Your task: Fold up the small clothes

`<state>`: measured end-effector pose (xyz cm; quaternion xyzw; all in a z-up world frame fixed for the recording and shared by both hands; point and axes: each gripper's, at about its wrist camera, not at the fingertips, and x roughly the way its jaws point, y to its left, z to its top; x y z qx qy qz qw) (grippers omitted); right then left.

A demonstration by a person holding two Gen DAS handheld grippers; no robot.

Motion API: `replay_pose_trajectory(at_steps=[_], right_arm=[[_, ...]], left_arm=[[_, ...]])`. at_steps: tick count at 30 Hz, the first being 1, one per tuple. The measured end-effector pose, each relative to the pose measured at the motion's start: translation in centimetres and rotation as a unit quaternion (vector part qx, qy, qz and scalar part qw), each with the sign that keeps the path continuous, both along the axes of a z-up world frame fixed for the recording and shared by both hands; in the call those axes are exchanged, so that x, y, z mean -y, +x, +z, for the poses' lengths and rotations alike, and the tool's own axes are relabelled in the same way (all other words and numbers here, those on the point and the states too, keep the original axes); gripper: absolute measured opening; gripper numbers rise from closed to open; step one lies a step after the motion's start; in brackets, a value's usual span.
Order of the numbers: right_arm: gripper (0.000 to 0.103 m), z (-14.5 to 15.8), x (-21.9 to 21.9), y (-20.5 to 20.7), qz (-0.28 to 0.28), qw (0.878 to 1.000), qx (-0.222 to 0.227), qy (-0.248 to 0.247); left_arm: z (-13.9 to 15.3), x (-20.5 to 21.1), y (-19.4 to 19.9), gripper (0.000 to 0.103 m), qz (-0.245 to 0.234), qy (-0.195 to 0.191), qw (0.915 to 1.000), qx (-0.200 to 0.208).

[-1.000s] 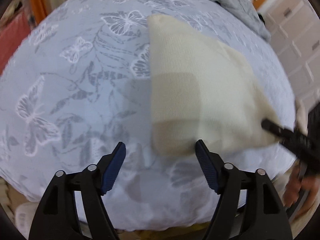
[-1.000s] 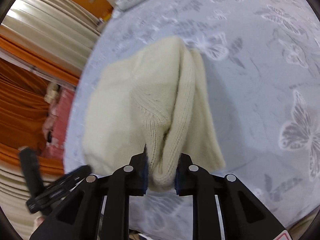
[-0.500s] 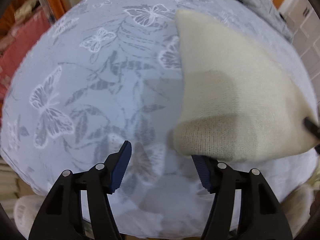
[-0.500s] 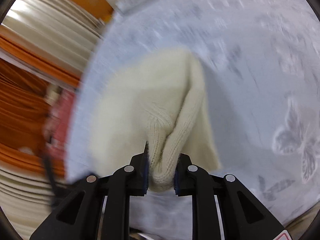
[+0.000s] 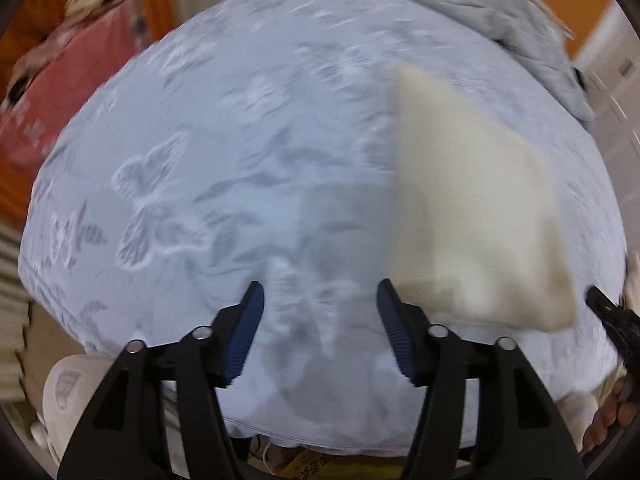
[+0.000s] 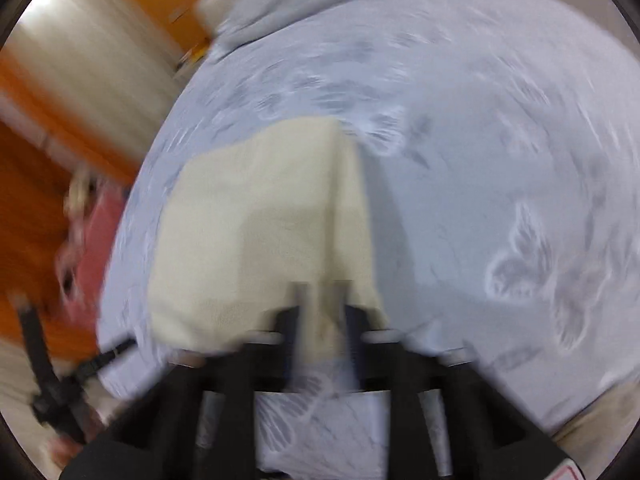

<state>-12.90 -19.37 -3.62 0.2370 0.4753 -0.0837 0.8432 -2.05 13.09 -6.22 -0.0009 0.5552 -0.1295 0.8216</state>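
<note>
Lying folded and flat, cream knit garment (image 5: 472,216) looks blurred.

From our left gripper (image 5: 320,328), the folded garment (image 5: 472,216) lies on the bedspread (image 5: 200,168) at two o'clock. A crumpled blanket (image 5: 500,12) sits beyond it at one. Our right gripper (image 6: 320,320) meets the garment's near edge at twelve.

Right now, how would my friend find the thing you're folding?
Find the pale blue butterfly sheet. On it lies a cream knitted cloth, one edge at the right gripper. It is the only cream, plain thing; the crumpled blanket behind is grey.
</note>
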Motion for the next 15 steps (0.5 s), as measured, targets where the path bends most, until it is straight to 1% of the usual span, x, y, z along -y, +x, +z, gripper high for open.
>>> replay_pose_trajectory(at_steps=[1, 3, 4, 5, 6, 7, 8, 10, 12, 13, 15], right_arm=[[0.000, -0.1, -0.4, 0.4, 0.010, 1.000, -0.002, -0.008], [0.000, -2.8, -0.8, 2.0, 0.025, 0.998, -0.049, -0.027], [0.000, -4.7, -0.6, 2.7, 0.027, 0.996, -0.079, -0.023], [0.000, -7.0, 0.0, 3.0, 0.024, 0.995, -0.098, -0.007], [0.000, -7.4, 0.4, 2.9, 0.021, 0.995, -0.096, 0.003], [0.000, -7.2, 0.5, 2.9, 0.018, 0.995, -0.095, 0.007], [0.000, -6.2, 0.4, 2.9, 0.015, 0.995, -0.095, 0.005], [0.000, -4.5, 0.0, 2.4, 0.022, 0.996, -0.085, -0.011], [0.002, -2.4, -0.6, 1.1, 0.027, 0.997, -0.067, -0.034], [0.006, -1.7, -0.8, 0.2, 0.022, 0.997, -0.059, -0.040], [0.008, -0.7, -0.9, -1.5, 0.012, 0.998, -0.045, -0.038]], left_arm=[[0.4, 1.1, -0.4, 0.059, -0.016, 0.005, 0.9999, 0.005], [0.1, 3.4, -0.9, 0.059, -0.047, 0.024, 0.9985, 0.013], [-0.5, 4.0, -0.9, 0.059, -0.057, 0.034, 0.9977, 0.010], [-1.2, 4.6, -0.9, 0.059, -0.065, 0.044, 0.9969, 0.007], [-2.5, 5.3, -0.6, 0.062, -0.065, 0.067, 0.9956, -0.002], [-3.1, 5.9, -0.6, 0.062, -0.065, 0.077, 0.9948, -0.012], [-3.9, 6.1, -0.4, 0.062, -0.063, 0.087, 0.9940, -0.025], [-4.6, 5.9, -0.4, 0.060, -0.054, 0.103, 0.9922, -0.045], [-3.8, 5.4, -1.1, 0.060, -0.051, 0.092, 0.9939, -0.032], [-3.1, 5.2, -1.7, 0.060, -0.054, 0.092, 0.9940, -0.022], [-2.2, 5.3, -2.7, 0.060, -0.061, 0.092, 0.9938, -0.014]])
